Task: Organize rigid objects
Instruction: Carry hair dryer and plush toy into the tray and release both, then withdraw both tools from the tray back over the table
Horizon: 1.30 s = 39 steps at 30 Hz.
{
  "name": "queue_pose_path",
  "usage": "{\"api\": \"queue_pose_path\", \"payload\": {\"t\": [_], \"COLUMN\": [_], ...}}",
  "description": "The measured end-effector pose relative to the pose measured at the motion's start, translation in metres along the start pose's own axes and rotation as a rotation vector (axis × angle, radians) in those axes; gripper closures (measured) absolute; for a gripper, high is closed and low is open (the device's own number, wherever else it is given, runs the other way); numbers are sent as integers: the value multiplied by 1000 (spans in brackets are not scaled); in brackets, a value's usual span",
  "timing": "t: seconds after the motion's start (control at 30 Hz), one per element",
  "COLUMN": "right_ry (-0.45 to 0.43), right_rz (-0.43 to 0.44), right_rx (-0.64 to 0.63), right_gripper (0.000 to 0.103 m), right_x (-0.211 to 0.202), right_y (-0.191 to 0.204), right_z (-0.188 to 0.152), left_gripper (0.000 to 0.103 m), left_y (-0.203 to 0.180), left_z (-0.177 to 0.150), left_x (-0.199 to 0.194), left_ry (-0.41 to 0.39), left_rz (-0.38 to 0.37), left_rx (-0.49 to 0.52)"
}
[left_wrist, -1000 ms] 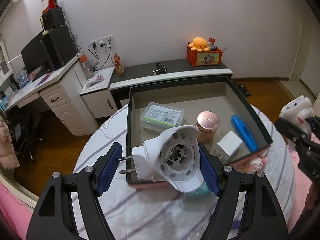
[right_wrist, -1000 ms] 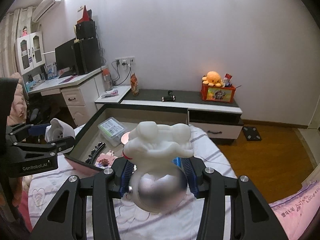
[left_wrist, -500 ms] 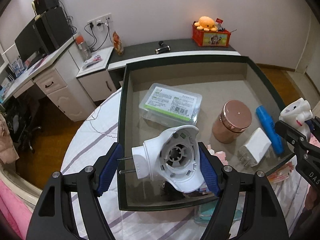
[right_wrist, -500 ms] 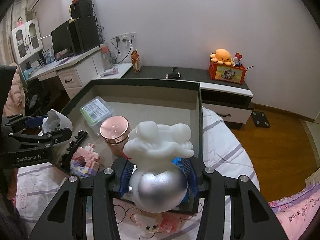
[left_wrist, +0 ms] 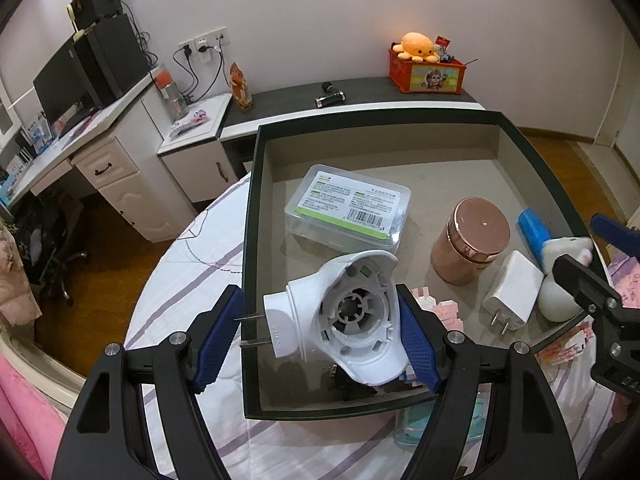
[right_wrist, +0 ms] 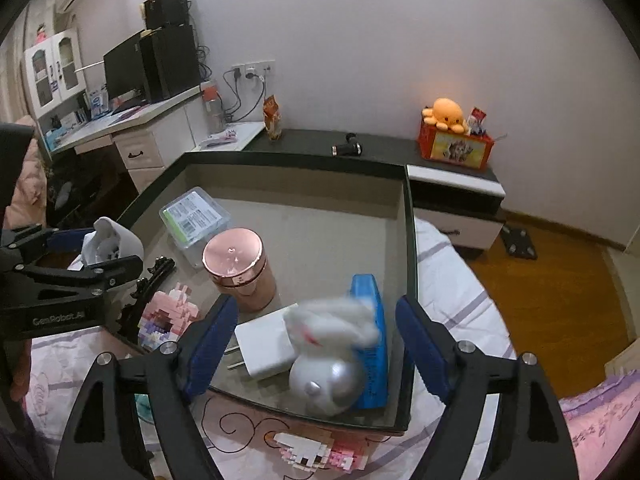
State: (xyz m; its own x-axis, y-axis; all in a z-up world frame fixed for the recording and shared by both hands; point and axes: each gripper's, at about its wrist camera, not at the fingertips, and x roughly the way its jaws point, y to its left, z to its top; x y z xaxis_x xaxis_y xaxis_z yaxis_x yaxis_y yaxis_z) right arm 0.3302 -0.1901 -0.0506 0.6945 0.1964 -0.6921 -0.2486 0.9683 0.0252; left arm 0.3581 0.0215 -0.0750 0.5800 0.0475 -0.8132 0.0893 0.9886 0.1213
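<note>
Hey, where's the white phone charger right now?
In the right wrist view the white phone charger lies inside the dark tray, near its front edge, left of the white figurine and below the rose-gold jar.

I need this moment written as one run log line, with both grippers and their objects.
left gripper: shut on white plug device, above box | right gripper: jaws opening, white figurine released between them, inside box

In the tray (left_wrist: 252, 240): box (left_wrist: 348, 204) upper left, can (left_wrist: 470, 246) to its right, charger (left_wrist: 512, 294) lower right.
</note>
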Motion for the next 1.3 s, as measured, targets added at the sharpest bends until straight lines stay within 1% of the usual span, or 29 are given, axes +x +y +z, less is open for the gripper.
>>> {"api": "queue_pose_path", "payload": {"t": [0.07, 0.13, 0.17, 0.27, 0.4, 0.63, 0.73, 0.97, 1.07, 1.23, 1.3], "right_ry": [1, 6, 9, 20, 17, 14, 5, -25, -47, -90, -108], "right_rz": [6, 6, 5, 11, 9, 6, -1, -20, -27, -46, -59], "right_rx": [-5, -6, -6, -7, -4, 8, 11, 8, 4, 0, -2], "right_gripper": [20, 20, 20, 20, 20, 20, 20, 20, 20, 20, 20], "right_x": [-1, 0, 2, 4, 3, -2, -9, -36, -55, -88, -102], "right_y": [1, 2, 2, 2, 2, 0, 0, 5, 8, 16, 20], "right_z": [0, 0, 0, -1, -2, -2, -2, -3, -6, -16, -24], "left_gripper": [25, 15, 14, 14, 14, 14, 14, 12, 11, 10, 10], "left_y": [-2, -1, -1, -1, 1, -1, 0, 3, 4, 7, 8], "left_z": [0, 0, 0, 1, 1, -1, -4, -11, -18, -37, -47], "left_x": [1, 2, 2, 1, 1, 0, -6, -35, -50, -78, -93], "left_ry": [14, 26, 21, 20, 26, 33, 29, -14, -31, -54, -76], "left_rz": [5, 9, 14, 29, 27, 50, 38, 28, 22, 6, 4], "left_rx": [16, 10, 8, 8, 2, -3, -10, -30, -39, -69, -76]}}
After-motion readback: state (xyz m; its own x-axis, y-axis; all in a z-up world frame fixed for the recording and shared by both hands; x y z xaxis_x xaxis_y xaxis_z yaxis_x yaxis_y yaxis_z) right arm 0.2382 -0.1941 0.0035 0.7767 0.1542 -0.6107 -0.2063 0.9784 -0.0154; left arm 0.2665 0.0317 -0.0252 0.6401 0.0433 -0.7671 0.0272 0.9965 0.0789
